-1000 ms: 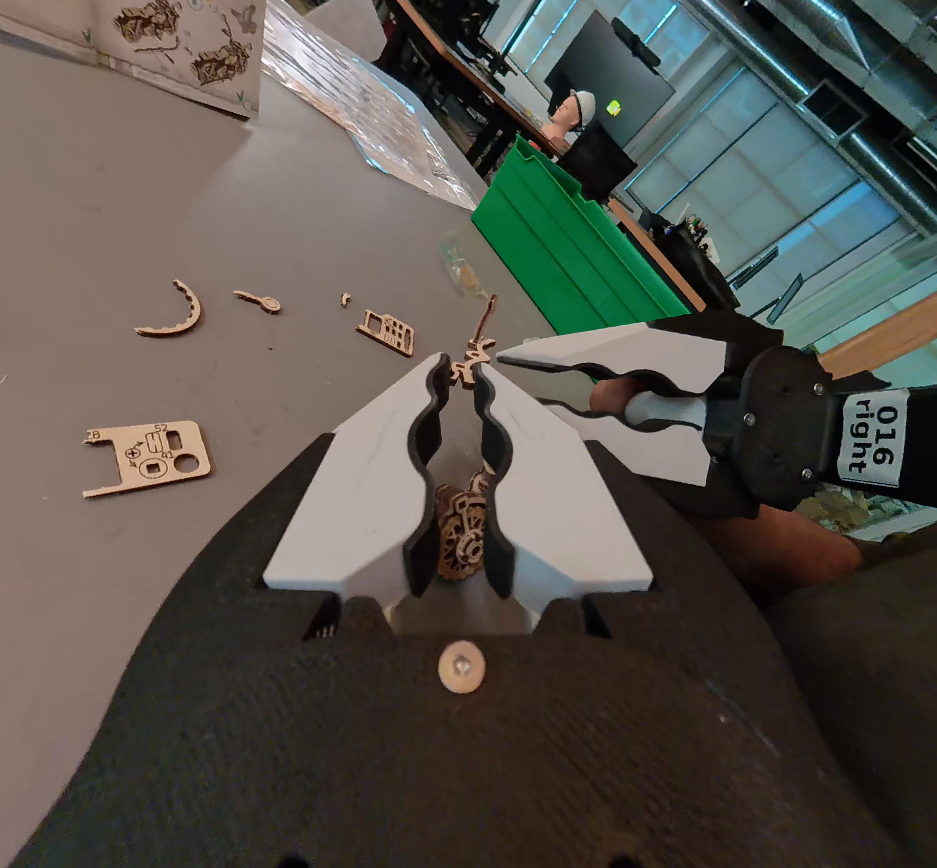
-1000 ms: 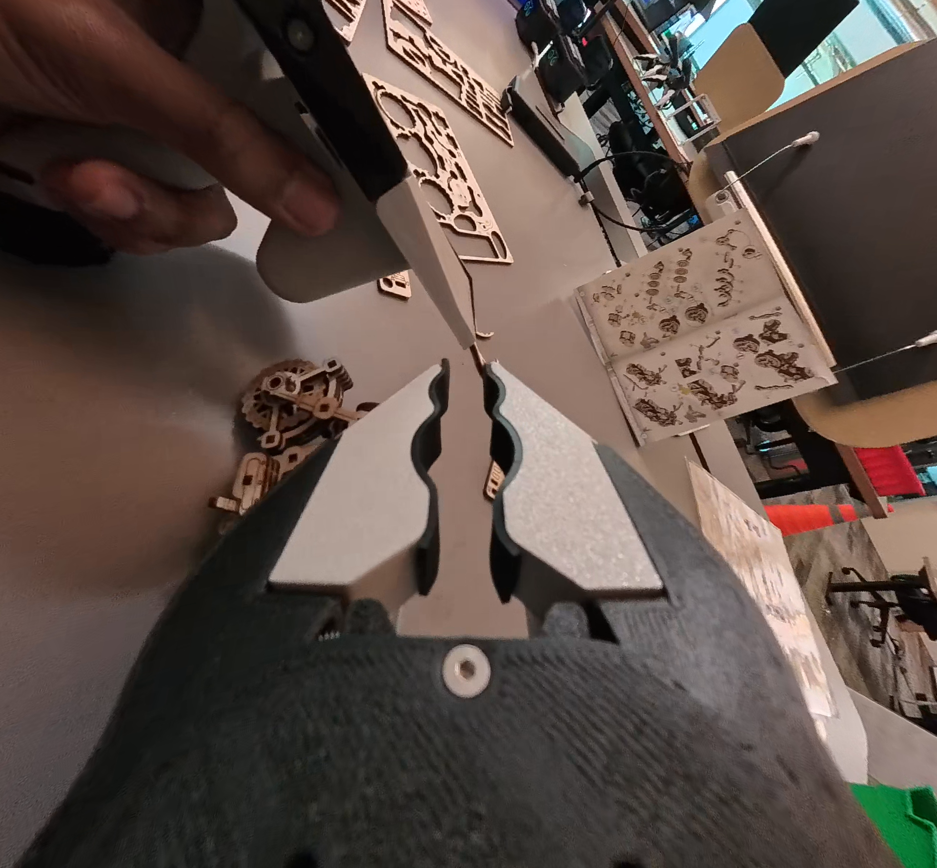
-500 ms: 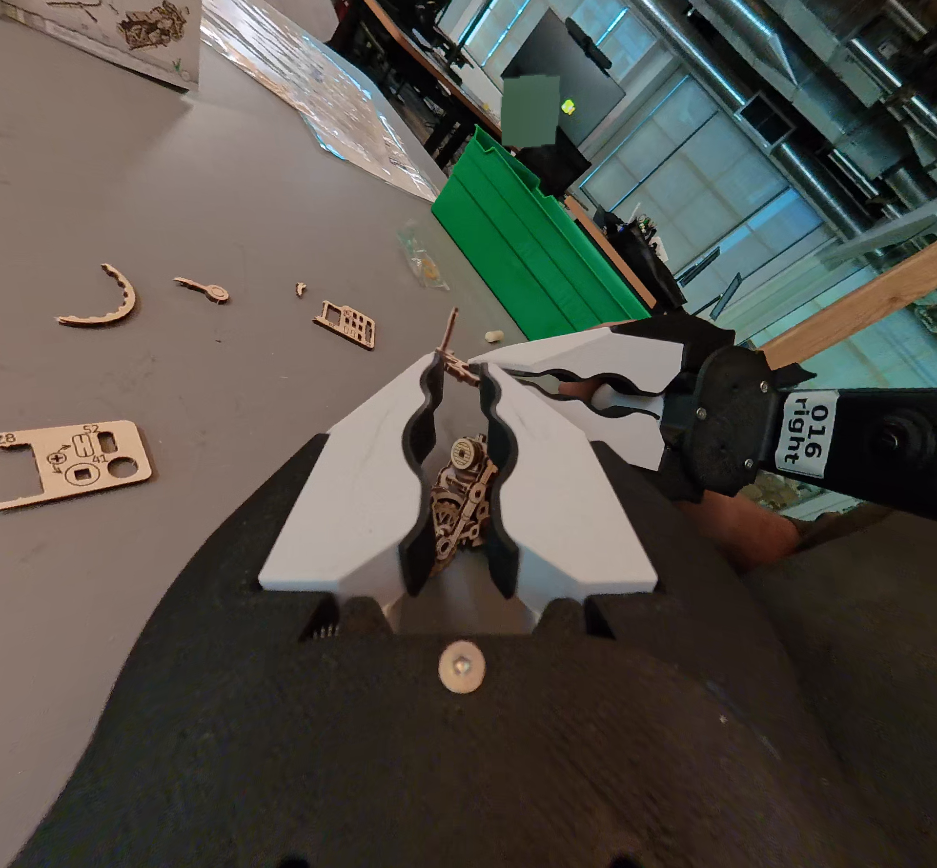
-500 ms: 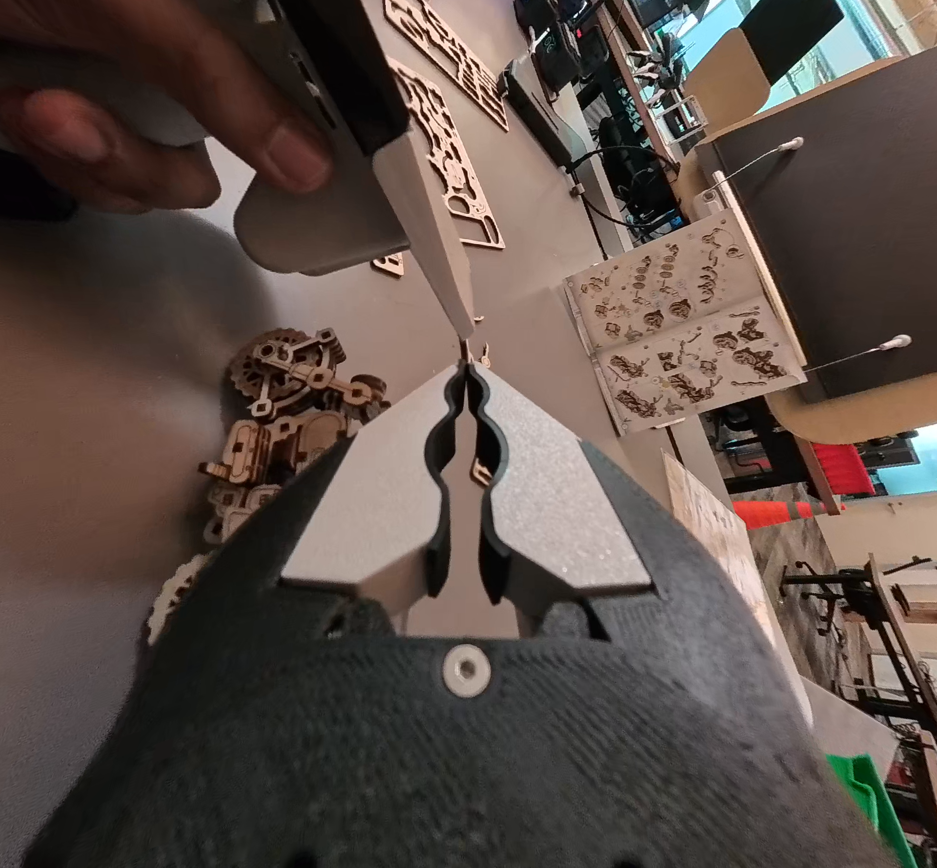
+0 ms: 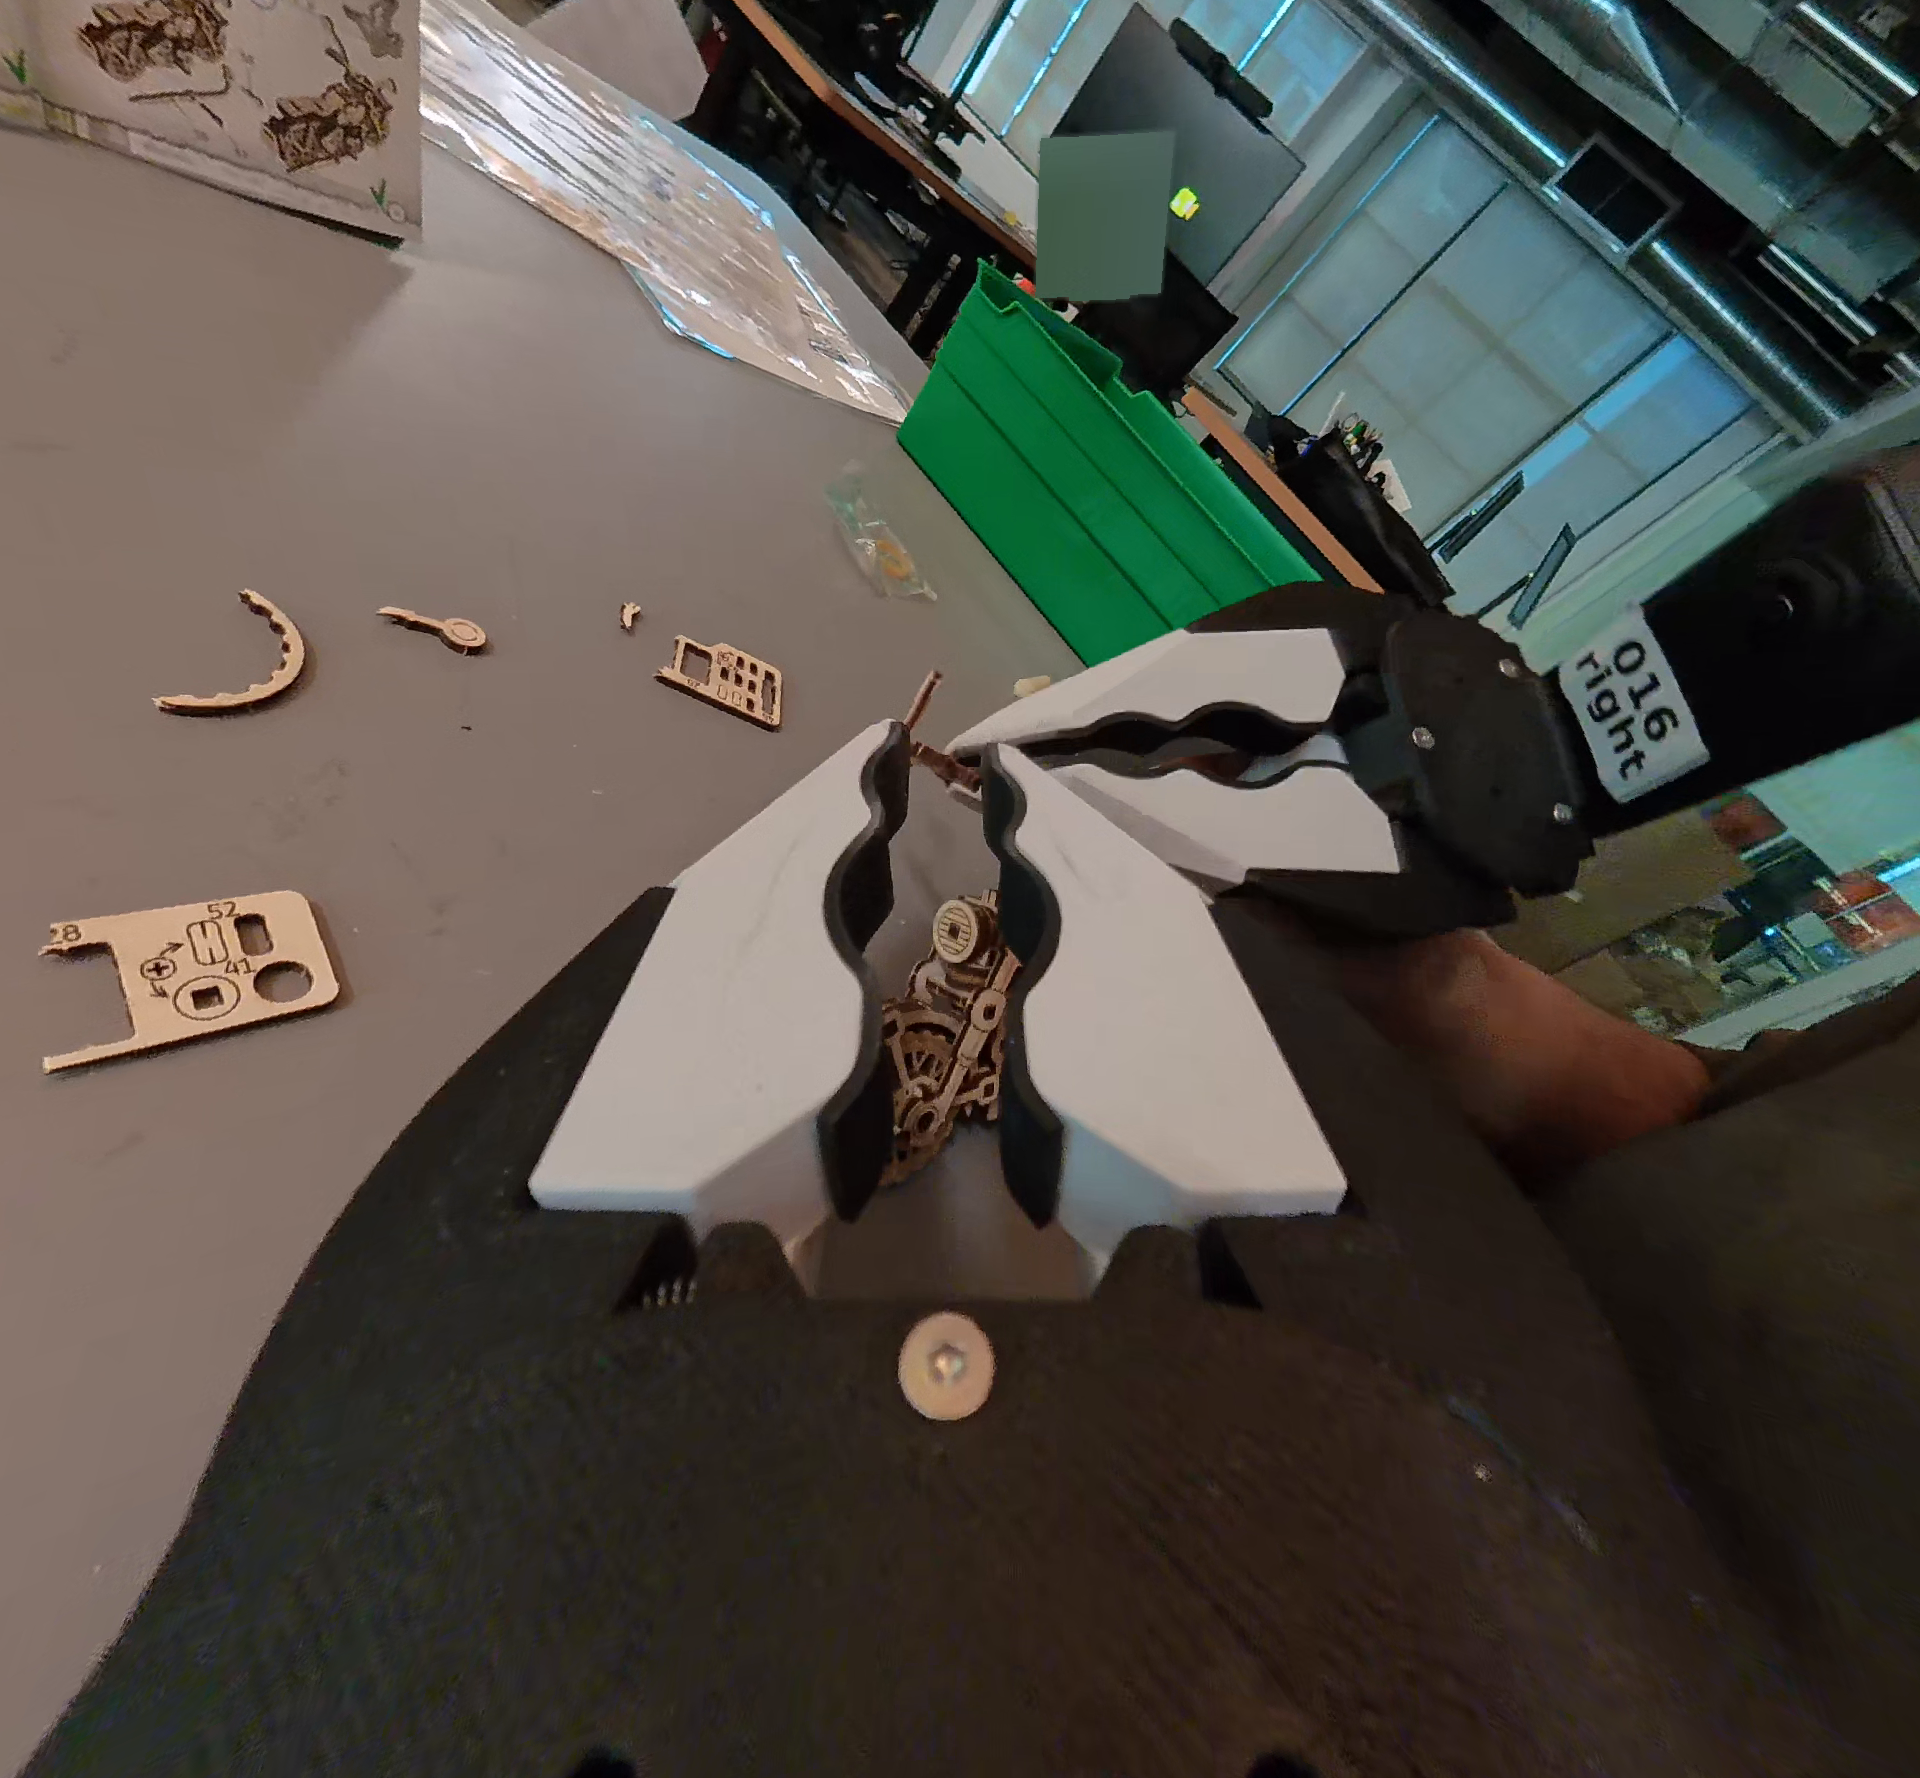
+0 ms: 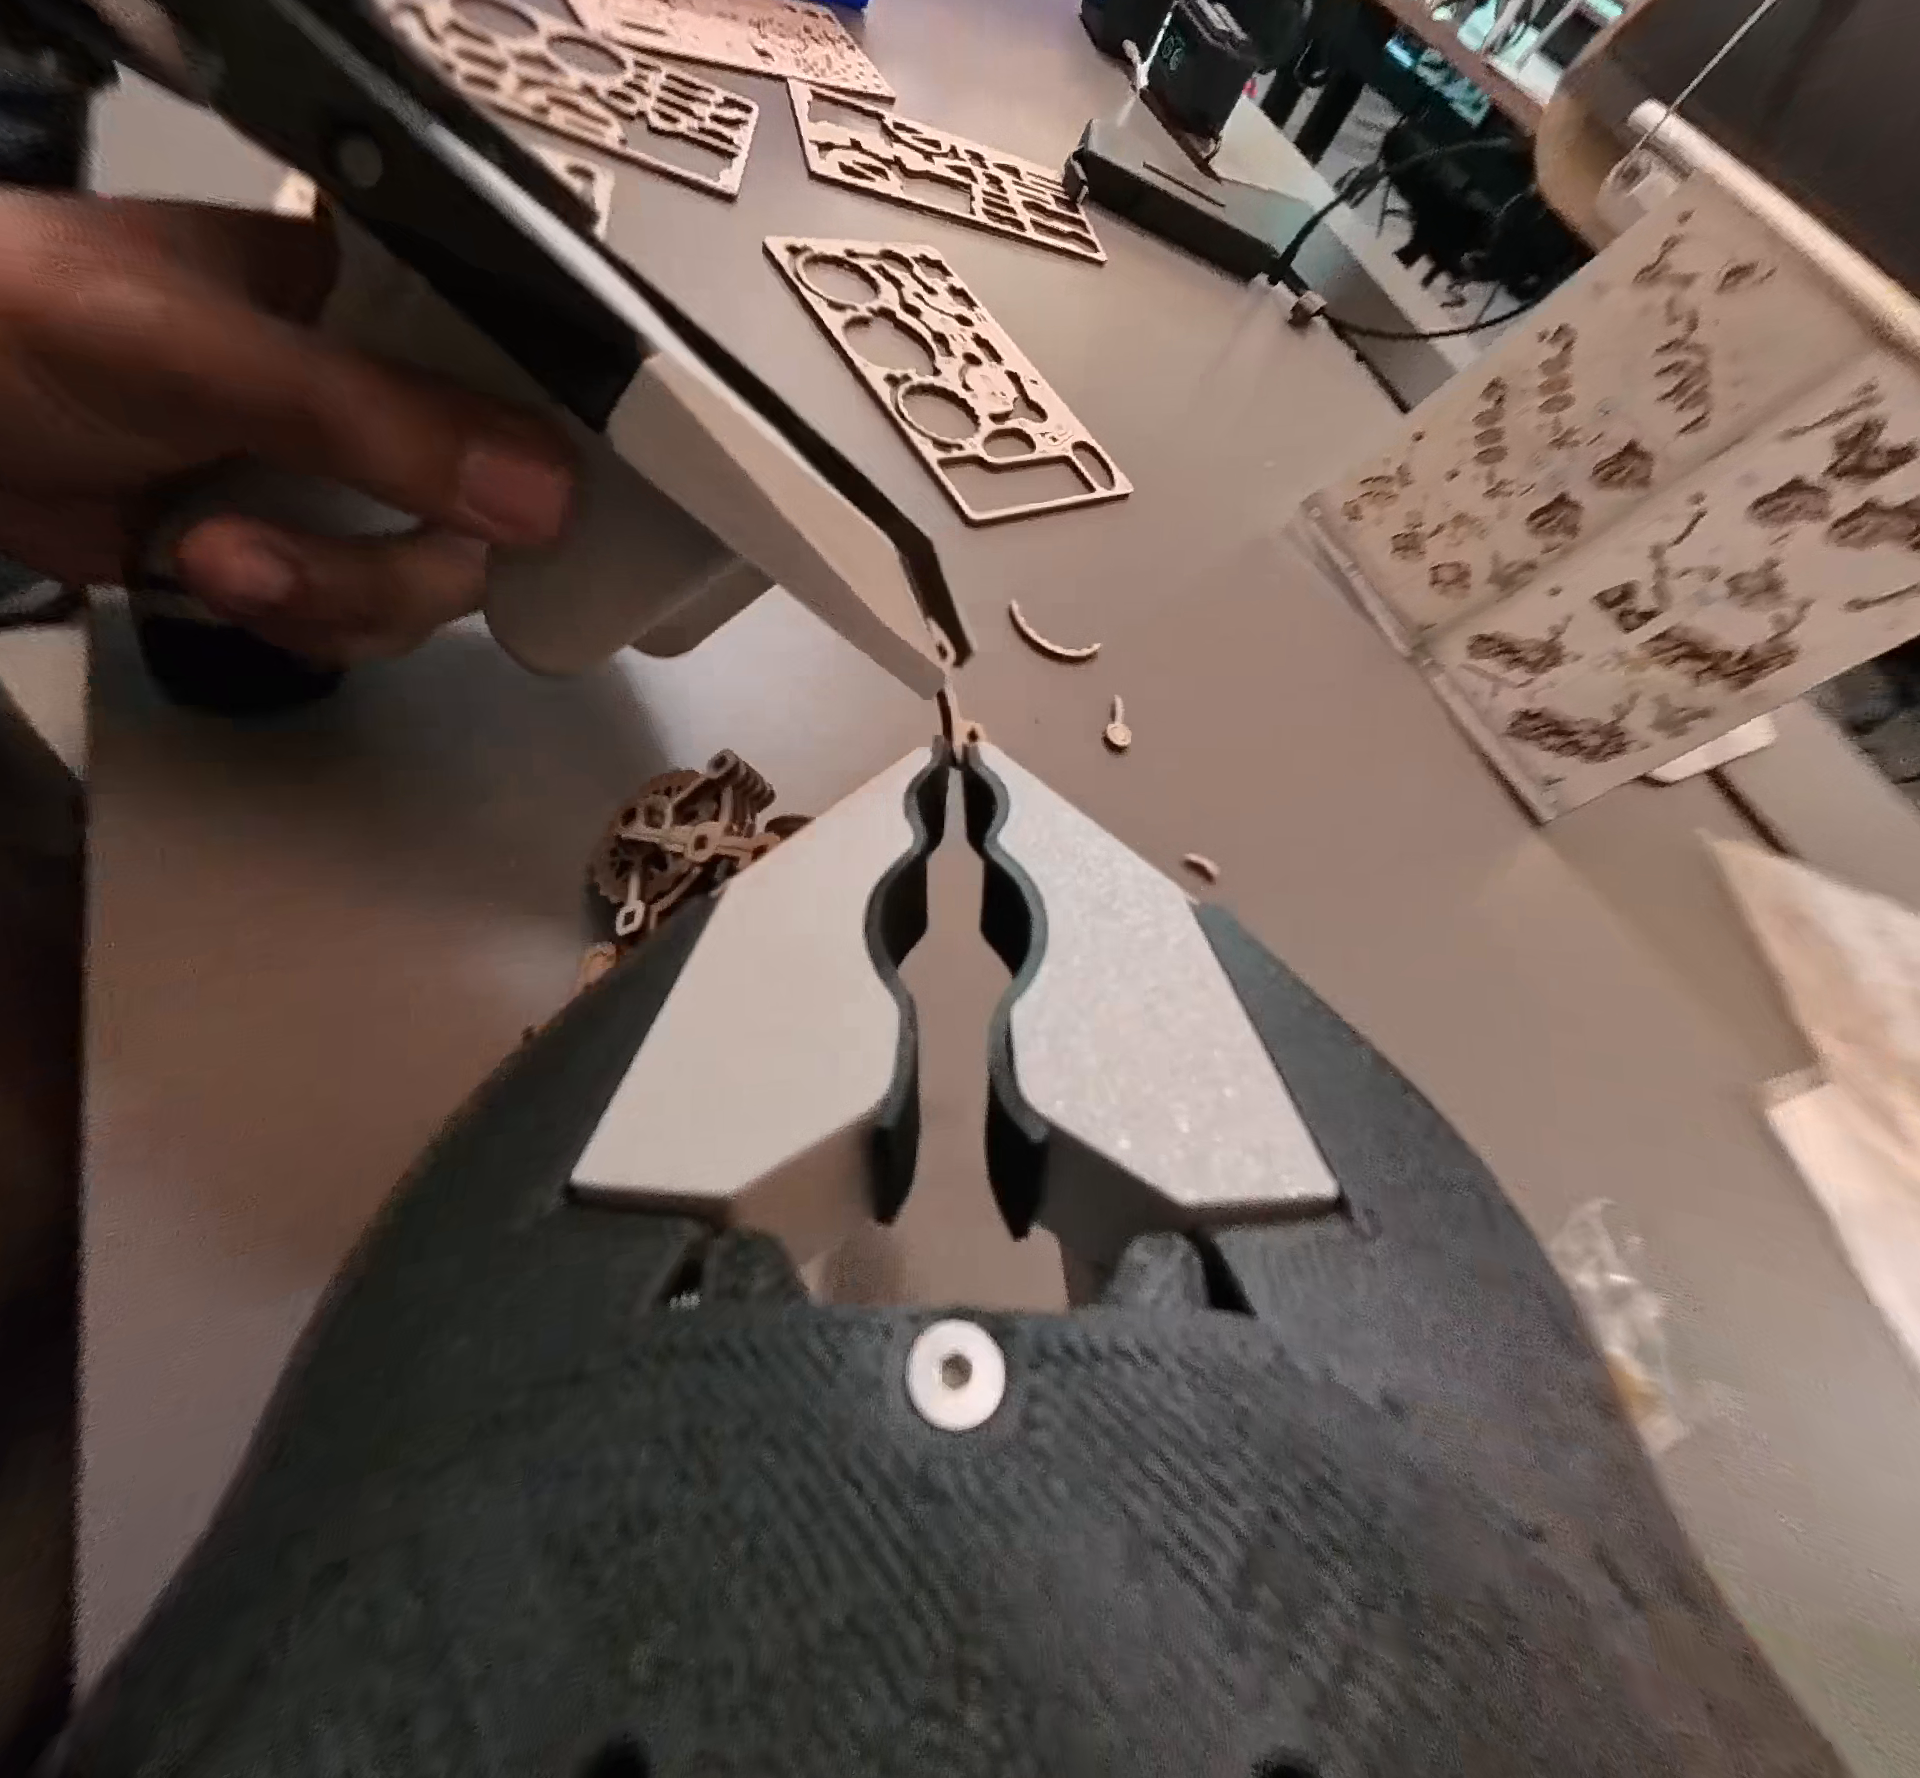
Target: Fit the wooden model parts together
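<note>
**Tongs status**

Right tongs pinched on thin wooden strip at the very tips. Left tongs parted, tips beside same strip (contact unclear). Assembled wooden model on desk beneath left tongs.

This is a workshop or lab in an industrial hall. At the upper right of the left wrist view, bare metal ducts run under the ceiling above tall glass walls. Long workbenches crowded with gear fill the top centre, with a dark screen behind a green plastic bin. Cables trail at the upper right of the right wrist view.
</note>
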Tool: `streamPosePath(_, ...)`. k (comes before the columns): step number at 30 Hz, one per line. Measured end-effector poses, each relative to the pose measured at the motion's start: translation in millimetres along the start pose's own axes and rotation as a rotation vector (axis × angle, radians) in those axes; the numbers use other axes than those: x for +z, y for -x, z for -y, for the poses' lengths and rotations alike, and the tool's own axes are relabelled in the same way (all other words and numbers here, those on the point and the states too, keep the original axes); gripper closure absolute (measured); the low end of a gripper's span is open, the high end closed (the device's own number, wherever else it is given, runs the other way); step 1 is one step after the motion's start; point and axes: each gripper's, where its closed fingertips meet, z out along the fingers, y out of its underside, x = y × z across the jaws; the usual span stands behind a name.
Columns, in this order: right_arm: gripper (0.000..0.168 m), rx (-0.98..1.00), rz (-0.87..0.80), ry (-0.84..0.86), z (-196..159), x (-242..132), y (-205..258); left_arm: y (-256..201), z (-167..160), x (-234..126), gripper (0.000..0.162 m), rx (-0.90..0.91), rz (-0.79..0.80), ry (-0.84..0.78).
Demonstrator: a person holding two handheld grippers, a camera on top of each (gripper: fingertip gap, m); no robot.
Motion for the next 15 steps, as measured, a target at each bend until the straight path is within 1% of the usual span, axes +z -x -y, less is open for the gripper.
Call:
streamPosePath(5, 0.156, 0.178, 0.069, -0.029, 1.5, -0.1, -0.9, 0.2, 4.1, -1.6, 0.152, 0.015, 0.011, -0.026)
streamPosePath(7, 0.155, 0.218, 0.095, -0.037, 2.7, 0.2, 0.9, 1.1, 6.7, -3.0, 0.162, 0.028, 0.027, -0.043)
streamPosePath(15, 0.155, 0.174, 0.109, -0.013, 1.4, 4.7, 8.9, 1.9, 3.8, -0.9, 0.161, 0.02, 0.025, -0.026)
